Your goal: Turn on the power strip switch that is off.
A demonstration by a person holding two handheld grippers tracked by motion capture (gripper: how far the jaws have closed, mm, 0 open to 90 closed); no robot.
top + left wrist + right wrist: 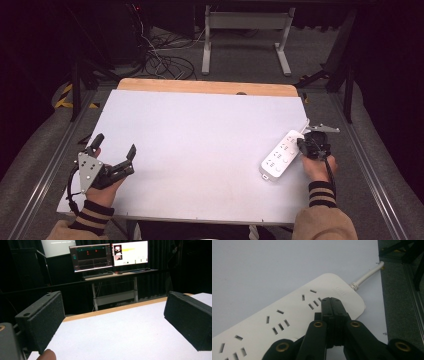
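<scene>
- High view: my right claw [304,143] is closed tight with nothing between its jaws, its tip resting at the far end of the white plastic power strip [281,155], which lies flat and slanted near the right edge of the pale grey desk [200,150].
- My left claw [114,146] hovers wide open and empty over the desk's near left corner, well apart from the strip.
- The strip's white cable [303,125] runs off the far end toward the desk's right edge.
- Left gripper view: both black padded jaws stand far apart with bare desk between them; beyond the desk a stand carries two lit monitors [110,256].
- Right gripper view: my closed jaws meet in a point just over the strip's top face [287,317], close to the cable end, beside a set of socket slots.
- I cannot tell whether the tip presses on the casing or sits just above it.
- My judgement: the strip is a light, rigid shell with a smooth, slippery surface, so it would slide easily if nudged.
- The stiff cable may tug it back or swing it round.
- I would take hold across its narrow width, on the long side edges near the middle, not on the cable.
</scene>
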